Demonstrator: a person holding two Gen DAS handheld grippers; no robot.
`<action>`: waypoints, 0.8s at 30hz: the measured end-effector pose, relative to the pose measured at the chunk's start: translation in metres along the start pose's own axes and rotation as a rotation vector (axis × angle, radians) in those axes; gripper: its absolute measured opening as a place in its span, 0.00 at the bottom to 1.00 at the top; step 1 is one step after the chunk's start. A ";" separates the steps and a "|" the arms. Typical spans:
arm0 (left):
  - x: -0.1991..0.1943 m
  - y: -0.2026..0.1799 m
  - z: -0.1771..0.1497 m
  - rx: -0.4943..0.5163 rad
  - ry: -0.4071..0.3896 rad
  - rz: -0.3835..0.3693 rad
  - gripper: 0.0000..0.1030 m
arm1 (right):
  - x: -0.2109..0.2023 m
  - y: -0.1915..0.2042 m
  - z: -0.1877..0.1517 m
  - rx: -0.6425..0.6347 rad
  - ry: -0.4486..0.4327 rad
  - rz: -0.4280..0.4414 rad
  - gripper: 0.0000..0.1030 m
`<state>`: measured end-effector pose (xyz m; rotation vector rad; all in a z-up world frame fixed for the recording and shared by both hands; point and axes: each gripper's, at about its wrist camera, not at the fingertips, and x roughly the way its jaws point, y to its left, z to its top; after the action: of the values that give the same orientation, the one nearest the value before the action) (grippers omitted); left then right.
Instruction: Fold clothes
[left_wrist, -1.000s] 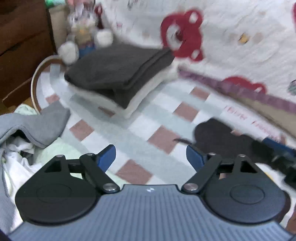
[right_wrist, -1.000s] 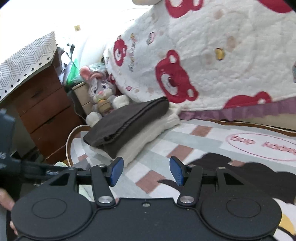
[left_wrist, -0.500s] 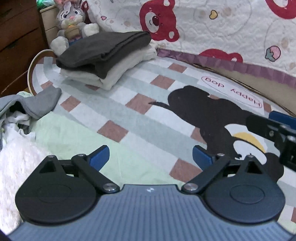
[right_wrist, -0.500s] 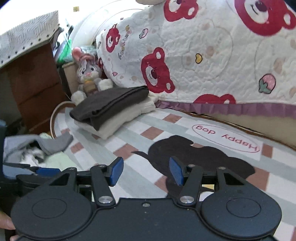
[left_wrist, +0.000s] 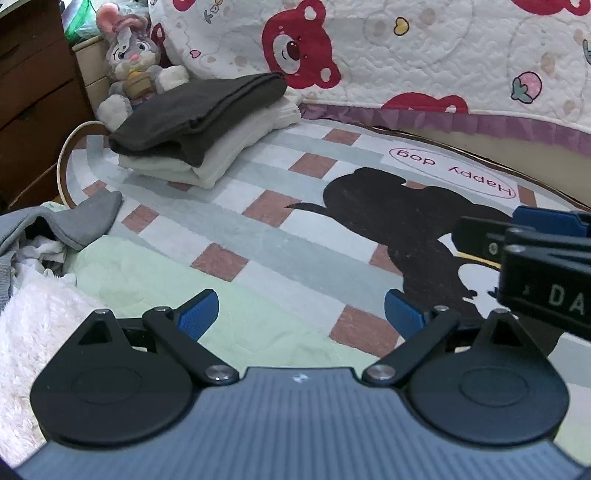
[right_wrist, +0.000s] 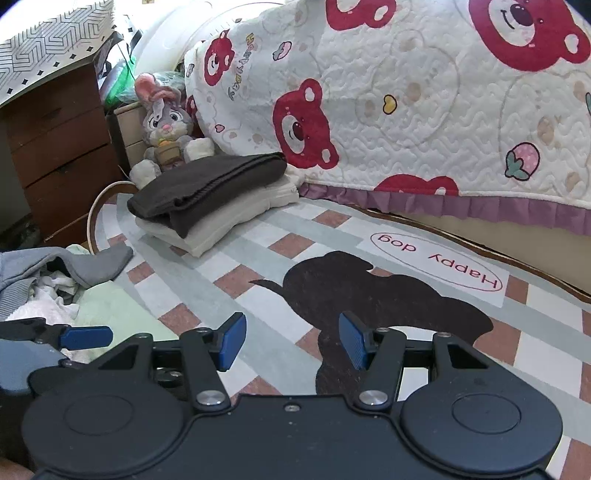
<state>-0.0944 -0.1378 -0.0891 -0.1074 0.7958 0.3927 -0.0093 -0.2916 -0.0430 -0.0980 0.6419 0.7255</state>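
Left gripper (left_wrist: 301, 314), right gripper (right_wrist: 292, 339): your jaws apart, empty, over rug (left_wrist: 258, 236). Folded stack (left_wrist: 199, 125) upper left; unfolded pile (left_wrist: 55, 236) at left edge. Between garments, likely; next reach left, pinch grey piece.

Each tool is black, with two round discs, silver pivot screws and ribbed blue fingertips. The left tool (left_wrist: 300, 314) has a grey-blue ridged body; the right tool (right_wrist: 292, 341) bears white letters "DA".

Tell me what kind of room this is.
Most likely a bedroom floor: a bear-print quilt hangs over a bed edge, a plush rabbit sits by a wooden dresser, and folded clothes rest on the rug.
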 end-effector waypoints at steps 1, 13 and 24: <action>-0.001 0.000 0.000 -0.001 -0.003 -0.003 0.95 | 0.000 0.000 0.000 -0.001 0.001 0.000 0.59; -0.007 0.003 0.003 -0.016 -0.046 0.004 0.96 | -0.002 -0.002 -0.001 0.005 0.002 0.005 0.60; -0.010 0.005 0.003 -0.016 -0.067 0.019 0.98 | -0.005 -0.001 -0.001 0.008 -0.003 0.000 0.61</action>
<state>-0.1006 -0.1350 -0.0800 -0.1011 0.7280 0.4181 -0.0117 -0.2953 -0.0407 -0.0892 0.6422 0.7233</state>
